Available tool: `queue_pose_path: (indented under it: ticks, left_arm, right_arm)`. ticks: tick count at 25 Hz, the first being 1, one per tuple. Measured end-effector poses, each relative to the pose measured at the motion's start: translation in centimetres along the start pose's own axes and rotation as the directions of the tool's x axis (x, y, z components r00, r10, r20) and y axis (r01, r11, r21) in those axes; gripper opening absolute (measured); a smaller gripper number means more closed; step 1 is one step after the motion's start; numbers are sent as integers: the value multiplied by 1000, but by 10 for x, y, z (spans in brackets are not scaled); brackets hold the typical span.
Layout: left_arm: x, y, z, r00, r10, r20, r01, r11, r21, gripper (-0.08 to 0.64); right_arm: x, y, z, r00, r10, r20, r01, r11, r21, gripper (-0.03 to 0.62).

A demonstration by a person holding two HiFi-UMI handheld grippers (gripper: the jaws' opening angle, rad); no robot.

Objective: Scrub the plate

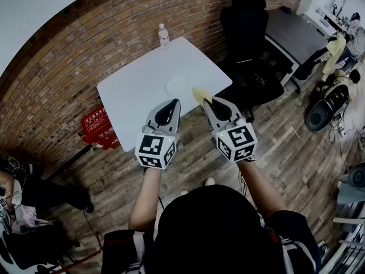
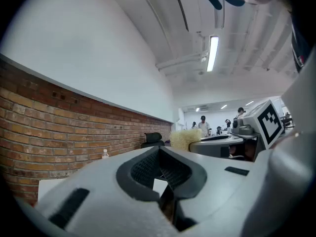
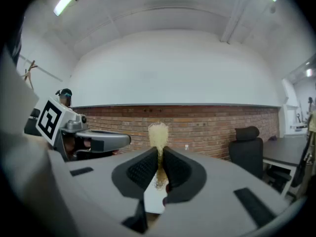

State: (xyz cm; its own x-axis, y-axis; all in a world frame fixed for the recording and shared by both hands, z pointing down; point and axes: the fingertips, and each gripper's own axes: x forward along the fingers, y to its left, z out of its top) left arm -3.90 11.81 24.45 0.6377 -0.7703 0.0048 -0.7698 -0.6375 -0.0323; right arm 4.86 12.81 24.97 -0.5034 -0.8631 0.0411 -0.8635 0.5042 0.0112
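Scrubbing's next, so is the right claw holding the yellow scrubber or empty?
Holding it. The right claw is shut on the yellow scrubber, whose top pokes out past the jaws.

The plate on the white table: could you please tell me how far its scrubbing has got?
Done: the right gripper is shut on the sponge. In hand: both grippers are held in the air at the near edge of the table. Left: all the scrubbing; the sponge is clear of the plate, and the left gripper is shut, empty.
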Motion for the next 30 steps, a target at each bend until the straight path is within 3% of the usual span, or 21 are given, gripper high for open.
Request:
queue_pose_path:
  ticks: [25, 30]
  left_arm:
    - [37, -41, -29, 996, 71, -62, -72, 997, -14, 20]
    - [42, -47, -35, 994, 89, -65, -92, 994, -58, 20]
  right_arm:
    - [-9, -49, -26, 994, 112, -5, -111, 991, 70, 44]
    - [-14, -54, -33, 990, 139, -14, -137, 987, 84, 43]
